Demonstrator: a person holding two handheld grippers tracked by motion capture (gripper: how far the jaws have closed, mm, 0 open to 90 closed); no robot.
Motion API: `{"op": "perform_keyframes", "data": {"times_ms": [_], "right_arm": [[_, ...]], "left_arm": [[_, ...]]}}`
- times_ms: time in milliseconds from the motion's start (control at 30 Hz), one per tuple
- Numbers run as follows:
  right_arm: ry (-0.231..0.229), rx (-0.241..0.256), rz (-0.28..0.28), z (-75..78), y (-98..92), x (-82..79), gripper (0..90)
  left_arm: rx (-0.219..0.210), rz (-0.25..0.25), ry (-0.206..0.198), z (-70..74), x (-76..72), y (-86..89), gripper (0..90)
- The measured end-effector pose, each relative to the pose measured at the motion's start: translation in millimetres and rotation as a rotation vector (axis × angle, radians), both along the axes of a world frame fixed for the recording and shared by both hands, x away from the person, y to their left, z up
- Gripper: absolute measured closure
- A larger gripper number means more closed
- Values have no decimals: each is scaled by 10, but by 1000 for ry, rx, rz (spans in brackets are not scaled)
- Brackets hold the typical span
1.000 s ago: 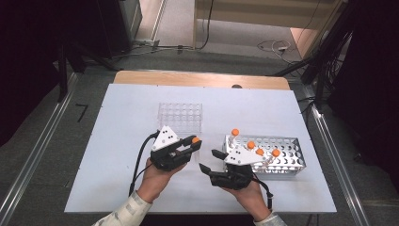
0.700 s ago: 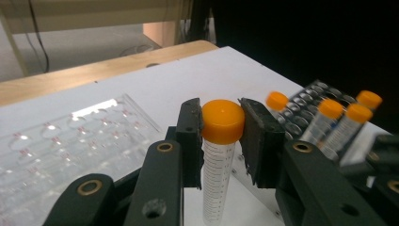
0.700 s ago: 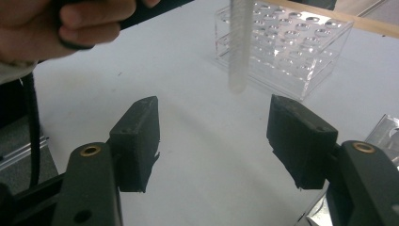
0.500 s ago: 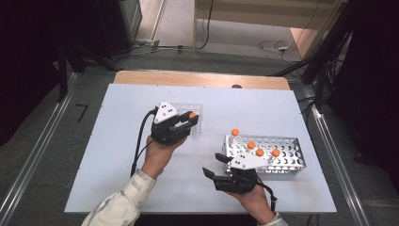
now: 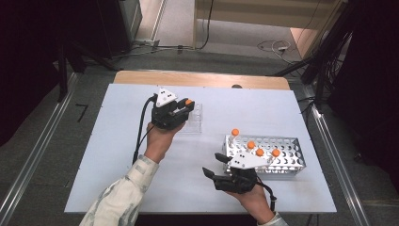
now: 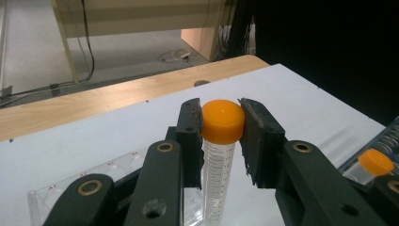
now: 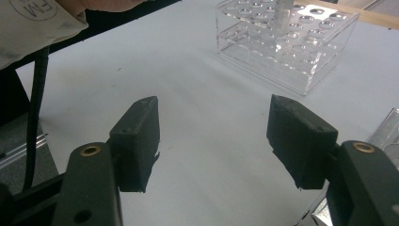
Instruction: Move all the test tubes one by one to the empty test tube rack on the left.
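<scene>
My left gripper point(image 5: 182, 110) is shut on a clear graduated tube point(image 6: 218, 169), pinching it just under its orange cap point(image 6: 223, 121). The tube hangs upright over the clear plastic rack point(image 5: 194, 121), whose near edge appears below the jaws point(image 6: 56, 200). My right gripper point(image 5: 212, 165) is open and holds nothing, low over the bare table in front of the metal rack point(image 5: 288, 165). In the right gripper view the jaws point(image 7: 214, 136) stand wide apart, with the clear rack point(image 7: 287, 35) farther off. Several orange-capped tubes point(image 5: 250, 145) stand in the metal rack.
A wooden strip point(image 5: 197, 79) runs along the far edge of the white table point(image 5: 113, 169). Beyond it lie floor and cables. Another capped tube point(image 6: 375, 162) shows at the right edge of the left gripper view. A sleeve point(image 7: 33, 21) and black cable cross the right gripper view's upper left.
My left gripper has carried the tube away from me, from beside the metal rack to above the clear rack. My right gripper has drawn back slightly toward the front edge, still open.
</scene>
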State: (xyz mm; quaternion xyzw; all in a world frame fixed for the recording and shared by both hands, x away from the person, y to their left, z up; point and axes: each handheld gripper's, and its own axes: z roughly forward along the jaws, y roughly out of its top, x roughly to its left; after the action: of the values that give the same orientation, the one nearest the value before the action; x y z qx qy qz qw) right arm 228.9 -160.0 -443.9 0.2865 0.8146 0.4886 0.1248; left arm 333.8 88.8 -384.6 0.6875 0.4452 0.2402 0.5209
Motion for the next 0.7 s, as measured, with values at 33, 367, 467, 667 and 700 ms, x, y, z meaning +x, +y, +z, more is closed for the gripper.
{"op": "perform_keyframes", "data": {"times_ms": [33, 367, 467, 667, 700], "right_arm": [[0, 1, -1, 0, -3, 3, 335], [3, 7, 1, 5, -3, 0, 336], [0, 11, 2, 10, -8, -1, 335], [-1, 14, -1, 15, -18, 2, 336], [0, 15, -1, 15, -18, 2, 336]], "left_arm": [[-1, 6, -3, 11, 32, 0, 705], [26, 36, -23, 113, 170, -56, 705], [41, 42, -18, 101, 217, -76, 705], [61, 53, -4, 44, 276, -103, 705], [63, 54, -3, 34, 283, -110, 705]]}}
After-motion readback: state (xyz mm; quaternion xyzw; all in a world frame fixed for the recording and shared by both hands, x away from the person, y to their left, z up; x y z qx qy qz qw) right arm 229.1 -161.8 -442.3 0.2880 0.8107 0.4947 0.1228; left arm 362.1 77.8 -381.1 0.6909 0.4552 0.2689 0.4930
